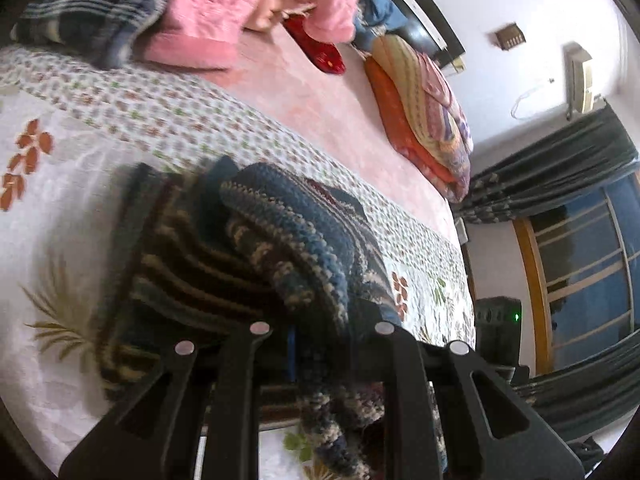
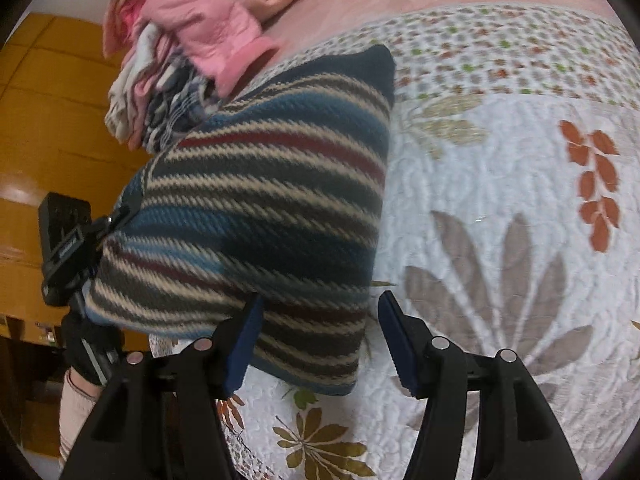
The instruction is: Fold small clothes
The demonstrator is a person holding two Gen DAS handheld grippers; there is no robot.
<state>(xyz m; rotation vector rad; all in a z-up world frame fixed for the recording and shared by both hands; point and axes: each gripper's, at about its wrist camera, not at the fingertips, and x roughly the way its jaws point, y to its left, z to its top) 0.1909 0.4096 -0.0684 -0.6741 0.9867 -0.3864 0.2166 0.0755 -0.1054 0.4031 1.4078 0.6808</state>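
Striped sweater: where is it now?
Striped sweater lies on the floral quilt, left of centre in the right wrist view, below the pink garment.

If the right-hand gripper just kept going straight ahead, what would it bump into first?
Probably the striped knitted garment: the open right gripper already has the garment's lower edge reaching between its fingers. Past that lie the floral bedspread and the pink clothes, though depth is hard to judge.
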